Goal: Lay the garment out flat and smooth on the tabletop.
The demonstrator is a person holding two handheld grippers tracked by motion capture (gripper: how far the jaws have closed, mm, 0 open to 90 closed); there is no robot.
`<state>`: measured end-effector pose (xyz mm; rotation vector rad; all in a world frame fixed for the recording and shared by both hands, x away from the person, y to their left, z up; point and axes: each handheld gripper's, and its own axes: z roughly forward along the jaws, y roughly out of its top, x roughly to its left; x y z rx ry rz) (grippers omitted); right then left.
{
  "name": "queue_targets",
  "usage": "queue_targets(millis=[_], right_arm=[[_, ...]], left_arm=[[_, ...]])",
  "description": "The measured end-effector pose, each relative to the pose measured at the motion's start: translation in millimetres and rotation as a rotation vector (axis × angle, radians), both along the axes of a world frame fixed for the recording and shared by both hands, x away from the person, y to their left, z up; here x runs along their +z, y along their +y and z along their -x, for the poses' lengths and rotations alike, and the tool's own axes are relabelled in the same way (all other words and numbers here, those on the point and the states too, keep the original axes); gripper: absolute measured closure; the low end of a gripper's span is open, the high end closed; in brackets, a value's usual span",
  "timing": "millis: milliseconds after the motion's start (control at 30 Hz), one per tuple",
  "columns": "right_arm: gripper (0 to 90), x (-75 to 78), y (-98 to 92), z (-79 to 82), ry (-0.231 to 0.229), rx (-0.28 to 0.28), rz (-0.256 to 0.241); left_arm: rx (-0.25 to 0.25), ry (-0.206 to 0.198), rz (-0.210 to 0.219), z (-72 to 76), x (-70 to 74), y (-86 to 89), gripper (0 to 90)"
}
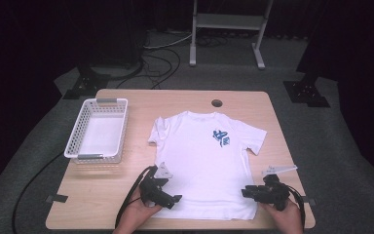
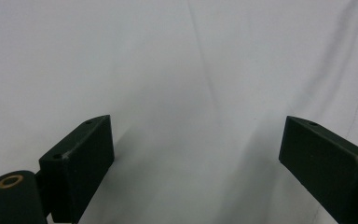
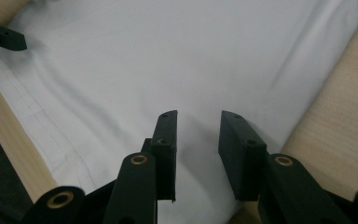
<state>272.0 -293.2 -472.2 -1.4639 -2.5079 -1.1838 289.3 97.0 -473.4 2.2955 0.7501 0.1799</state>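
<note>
Dark curtains and grey carpet ring the wooden table (image 1: 126, 195), and from my seat the nearest things are my two hands coming in over its near edge. My left hand-held gripper (image 1: 173, 200) sits at the lower left corner of the white T-shirt (image 1: 204, 165), its jaws spread wide; in the left gripper view they stand far apart over plain white cloth (image 2: 182, 93), and I cannot tell whether they touch it. My right hand-held gripper (image 1: 246, 192) is at the lower right corner, jaws narrowed to a small gap with nothing clamped between them; the right gripper view shows them just above the fabric (image 3: 168, 60) near the hem, with bare wood on either side and a tip of the other gripper cut off at the upper left. The shirt lies flat, front up, its hem towards me and collar away, a small blue print (image 1: 221, 137) on the chest that I cannot read. Farther left stands a white mesh basket (image 1: 80, 131), well apart from the shirt. Beyond the table, cables and a grey stand base fade into shadow.
</note>
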Motion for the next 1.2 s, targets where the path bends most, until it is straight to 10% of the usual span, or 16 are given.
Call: queue_targets(millis=[300, 633, 1200], right_arm=[[65.4, -1.0, -8.8, 9.7, 0.003, -0.014, -0.017], [53.7, 7.1, 3.6, 4.0, -0.051, 0.039, -0.012], [49.6, -1.5, 1.5, -0.5, -0.042, 0.070, -0.018]], left_arm=[[0.006, 0.012, 0.003, 0.7, 0.8, -0.3, 9.0], [0.095, 0.037, 0.109, -17.5, 14.3, 17.0, 9.7], [0.290, 0.054, 0.194, -128.1, 38.9, 58.5, 17.8]])
